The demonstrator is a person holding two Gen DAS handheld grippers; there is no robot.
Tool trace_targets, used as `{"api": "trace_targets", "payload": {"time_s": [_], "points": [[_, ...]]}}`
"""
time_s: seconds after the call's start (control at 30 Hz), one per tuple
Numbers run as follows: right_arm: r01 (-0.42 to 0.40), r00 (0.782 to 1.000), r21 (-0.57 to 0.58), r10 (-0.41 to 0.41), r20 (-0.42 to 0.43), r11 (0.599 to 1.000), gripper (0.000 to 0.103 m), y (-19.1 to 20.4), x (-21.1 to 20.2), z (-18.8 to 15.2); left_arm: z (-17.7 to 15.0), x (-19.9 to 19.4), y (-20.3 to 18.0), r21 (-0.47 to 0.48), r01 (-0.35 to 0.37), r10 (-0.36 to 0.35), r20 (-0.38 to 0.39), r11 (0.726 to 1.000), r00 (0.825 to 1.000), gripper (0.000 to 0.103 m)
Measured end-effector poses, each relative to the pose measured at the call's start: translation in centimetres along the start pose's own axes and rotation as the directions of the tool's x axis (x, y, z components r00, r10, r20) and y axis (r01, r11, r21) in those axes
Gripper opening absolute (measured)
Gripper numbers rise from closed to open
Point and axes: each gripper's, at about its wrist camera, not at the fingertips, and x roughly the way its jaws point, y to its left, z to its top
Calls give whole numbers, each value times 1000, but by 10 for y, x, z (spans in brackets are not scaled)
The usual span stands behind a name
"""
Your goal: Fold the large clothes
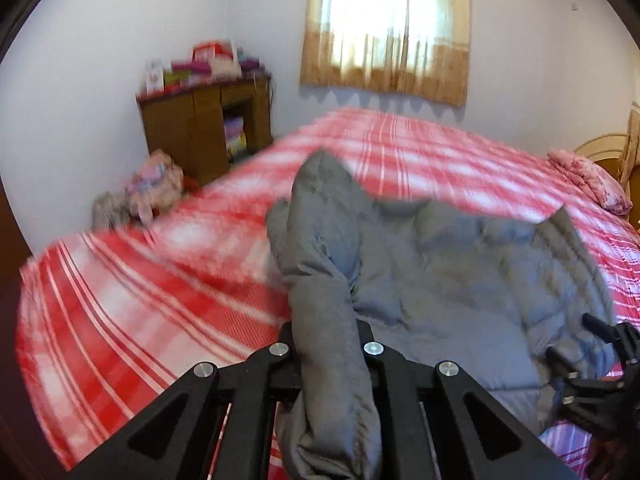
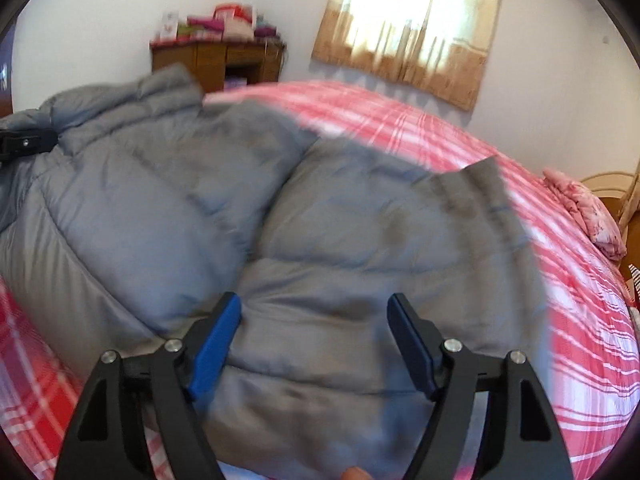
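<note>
Gray sleeve [image 1: 332, 360] is clamped tight in my left tool [image 1: 329, 350], while my right tool [image 2: 314, 344] hangs open just over the puffy jacket [image 2: 328, 240] sprawled ahead on the red plaid bed [image 2: 580, 340].

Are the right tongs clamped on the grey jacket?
No, the right tongs stand wide open above the grey jacket, pads apart, gripping nothing.

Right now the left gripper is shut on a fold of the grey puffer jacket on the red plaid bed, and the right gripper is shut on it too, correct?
Not quite. The right gripper is open: the right wrist view shows its blue pads apart over the grey puffer jacket, not pinching it. The left gripper is indeed shut on a fold of the jacket on the red plaid bed.
</note>
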Motion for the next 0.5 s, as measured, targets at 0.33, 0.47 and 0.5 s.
{"api": "trace_targets", "payload": {"time_s": [0.33,0.47,0.5], "points": [[305,952,254,-292,-89,918,88,-175,-31,-35,65,-44,-140,236,115,-154,156,965,976,7],[367,930,302,-340,-139,880,88,-213,-38,-64,52,-38,-238,412,132,-215,161,902,963,7],[377,926,313,-344,-156,872,88,-223,-36,-69,48,-36,-253,444,122,-216,166,888,962,7]]}}
